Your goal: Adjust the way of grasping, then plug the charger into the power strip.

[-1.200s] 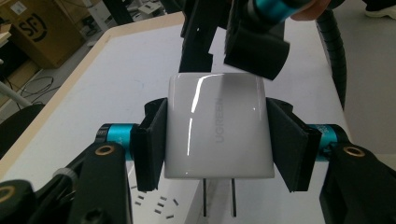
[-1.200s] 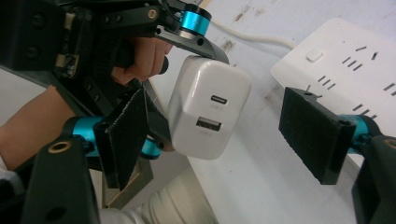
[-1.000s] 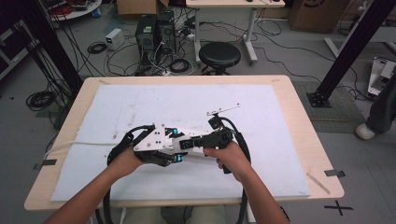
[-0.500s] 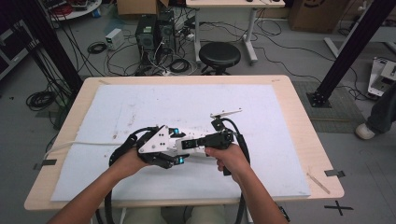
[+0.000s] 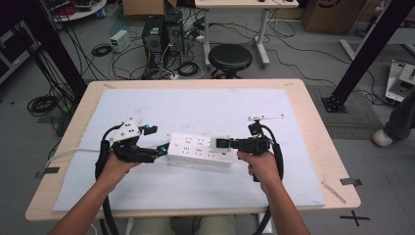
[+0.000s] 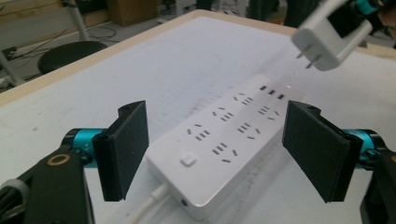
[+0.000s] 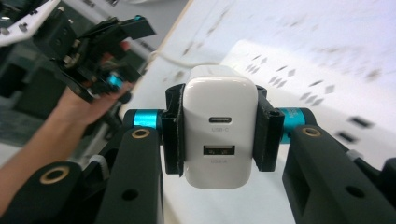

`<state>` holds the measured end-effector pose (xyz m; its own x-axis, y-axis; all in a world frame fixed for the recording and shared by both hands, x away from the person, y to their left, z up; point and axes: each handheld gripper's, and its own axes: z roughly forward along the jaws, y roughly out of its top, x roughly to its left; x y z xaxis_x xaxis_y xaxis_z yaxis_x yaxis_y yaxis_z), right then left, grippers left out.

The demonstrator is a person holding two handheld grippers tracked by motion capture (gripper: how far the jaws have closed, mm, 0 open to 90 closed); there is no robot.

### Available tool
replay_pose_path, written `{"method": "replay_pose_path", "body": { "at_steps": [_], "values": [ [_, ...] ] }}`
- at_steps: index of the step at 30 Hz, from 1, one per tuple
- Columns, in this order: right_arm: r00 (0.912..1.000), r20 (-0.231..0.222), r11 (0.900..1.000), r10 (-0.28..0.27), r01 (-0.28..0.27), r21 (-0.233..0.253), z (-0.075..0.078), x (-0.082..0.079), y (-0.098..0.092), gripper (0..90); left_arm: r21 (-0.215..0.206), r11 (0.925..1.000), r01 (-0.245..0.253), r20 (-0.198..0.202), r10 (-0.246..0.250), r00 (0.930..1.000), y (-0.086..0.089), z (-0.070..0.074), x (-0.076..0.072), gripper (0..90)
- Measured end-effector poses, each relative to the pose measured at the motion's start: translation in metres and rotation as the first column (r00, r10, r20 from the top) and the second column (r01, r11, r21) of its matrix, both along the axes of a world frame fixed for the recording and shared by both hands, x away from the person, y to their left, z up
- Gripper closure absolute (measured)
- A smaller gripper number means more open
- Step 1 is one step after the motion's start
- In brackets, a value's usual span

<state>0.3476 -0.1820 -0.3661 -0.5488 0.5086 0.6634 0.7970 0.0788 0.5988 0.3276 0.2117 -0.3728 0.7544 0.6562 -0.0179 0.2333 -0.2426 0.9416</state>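
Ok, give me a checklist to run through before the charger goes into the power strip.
1. Charger clamped squarely in the right tool: ok.
2. Prongs exposed and pointing down towards the power strip: ok.
3. Charger above a free socket: ok, all visible sockets are empty, though exact alignment cannot be told.
4. Strip lying flat on the white mat: ok.
5. Left tool bracing the strip: not ok, its jaws are open either side of the strip's end, not touching.
6. Strip switched on: cannot tell.

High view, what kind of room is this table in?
Probably a lab or workshop: computer towers and tangled cables on the bare floor, black frame struts, and a round stool behind the table.
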Motion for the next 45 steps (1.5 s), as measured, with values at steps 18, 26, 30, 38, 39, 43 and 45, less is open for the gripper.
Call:
{"method": "replay_pose_path", "body": {
  "at_steps": [18, 26, 30, 38, 39, 43, 45],
  "values": [
    [0.9736, 0.213, 0.961, -0.083, 0.135, -0.243, 0.010, -0.011, -0.042, 63.3, -0.046, 0.9861, -0.159, -0.032, 0.158, 0.9869, 0.036, -0.006, 0.001, 23.0],
    [0.9682, 0.231, 0.956, -0.095, 0.153, -0.251, 0.014, -0.015, -0.053, 63.3, -0.043, 0.9854, -0.165, -0.026, 0.164, 0.9861, 0.043, -0.007, -0.002, 23.0],
    [0.9658, 0.242, 0.949, -0.093, 0.159, -0.271, 0.017, -0.017, -0.059, 63.3, -0.049, 0.9842, -0.170, -0.026, 0.169, 0.9853, 0.045, -0.007, -0.004, 23.0],
    [0.9583, 0.272, 0.943, -0.088, 0.168, -0.286, 0.025, -0.019, -0.062, 63.3, -0.047, 0.9840, -0.172, -0.017, 0.171, 0.9851, 0.048, -0.007, -0.007, 23.0],
    [0.9580, 0.273, 0.942, -0.089, 0.169, -0.288, 0.026, -0.019, -0.062, 63.3, -0.044, 0.9841, -0.172, -0.018, 0.171, 0.9851, 0.049, -0.007, -0.007, 23.0],
    [0.9569, 0.281, 0.940, -0.073, 0.160, -0.301, 0.030, -0.018, -0.060, 63.3, -0.046, 0.9842, -0.171, -0.022, 0.170, 0.9852, 0.051, -0.007, -0.008, 23.0],
    [0.9566, 0.283, 0.939, -0.070, 0.159, -0.305, 0.031, -0.018, -0.059, 63.3, -0.047, 0.9843, -0.170, -0.017, 0.169, 0.9854, 0.053, -0.008, -0.008, 23.0]
  ]
}}
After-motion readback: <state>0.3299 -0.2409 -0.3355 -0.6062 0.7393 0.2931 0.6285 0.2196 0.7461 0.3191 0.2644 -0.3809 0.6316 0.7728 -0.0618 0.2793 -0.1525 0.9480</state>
